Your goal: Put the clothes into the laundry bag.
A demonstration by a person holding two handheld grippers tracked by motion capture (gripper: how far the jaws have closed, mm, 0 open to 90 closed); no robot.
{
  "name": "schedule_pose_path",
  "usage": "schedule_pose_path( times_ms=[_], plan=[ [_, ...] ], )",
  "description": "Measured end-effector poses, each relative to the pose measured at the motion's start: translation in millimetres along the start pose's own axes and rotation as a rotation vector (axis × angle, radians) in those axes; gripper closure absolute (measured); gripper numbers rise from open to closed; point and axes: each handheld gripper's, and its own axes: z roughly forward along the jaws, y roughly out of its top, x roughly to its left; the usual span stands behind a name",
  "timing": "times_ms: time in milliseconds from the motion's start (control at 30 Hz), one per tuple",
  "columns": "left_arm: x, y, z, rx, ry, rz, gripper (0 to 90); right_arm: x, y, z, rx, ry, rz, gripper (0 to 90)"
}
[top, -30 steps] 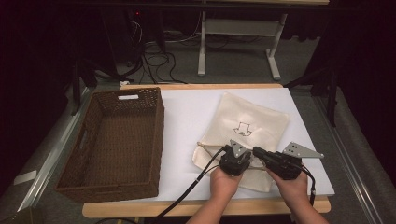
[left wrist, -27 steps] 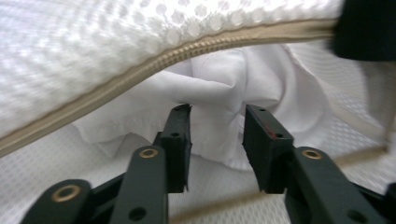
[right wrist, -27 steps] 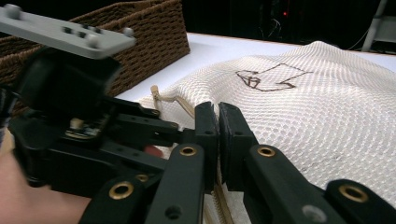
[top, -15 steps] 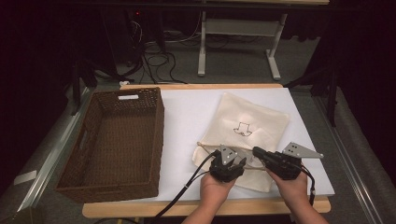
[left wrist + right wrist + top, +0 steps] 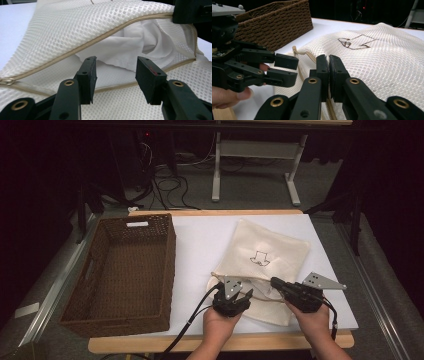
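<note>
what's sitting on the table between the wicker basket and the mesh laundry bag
Nothing: in the high view, only bare white table separates the wicker basket from the mesh laundry bag.

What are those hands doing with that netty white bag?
A person is opening a cream mesh zip bag on the white table. The right gripper is shut on the bag's upper zipper edge, holding the mouth up. The left gripper faces that opening, its jaws just opened, with nothing pinched between them. White cloth sits inside the bag. A brown woven basket waits to the left.
</note>
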Motion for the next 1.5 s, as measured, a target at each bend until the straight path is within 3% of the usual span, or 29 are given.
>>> schedule_pose_path(
  times_ms=[300,567,767,867,1000,1133,1333,1500],
  plan=[
    [3.2,-1.9,-21.3,-0.026,0.043,0.052,44.2,-0.1,-0.6,0.4,0.002,0.001,-0.001,87.9],
    [21.1,-6.1,-50.8,-0.020,0.091,0.054,40.0,1.7,-0.4,-0.2,0.003,-0.002,-0.009,87.9],
    [30.2,-14.9,-72.3,-0.025,0.096,0.047,37.2,2.1,-0.1,-2.8,-0.001,-0.003,-0.007,87.9],
    [34.1,-22.5,-77.9,0.001,0.095,0.047,35.8,2.2,-0.1,-3.9,-0.002,-0.003,-0.011,87.8],
    [39.4,-34.3,-81.3,0.018,0.079,0.031,35.6,3.0,-0.5,-5.2,-0.003,-0.003,-0.010,87.8],
    [43.8,-37.1,-82.3,-0.001,0.081,-0.011,36.1,3.4,-2.7,-8.2,0.004,-0.003,-0.011,87.8],
    [41.6,-38.8,-81.1,-0.002,0.068,0.000,35.3,5.6,-11.8,-12.1,0.046,-0.006,-0.018,87.8],
    [45.3,-39.8,-79.3,0.002,0.082,0.000,34.9,7.7,-21.3,-11.1,0.095,-0.007,-0.015,87.7]
  ],
)
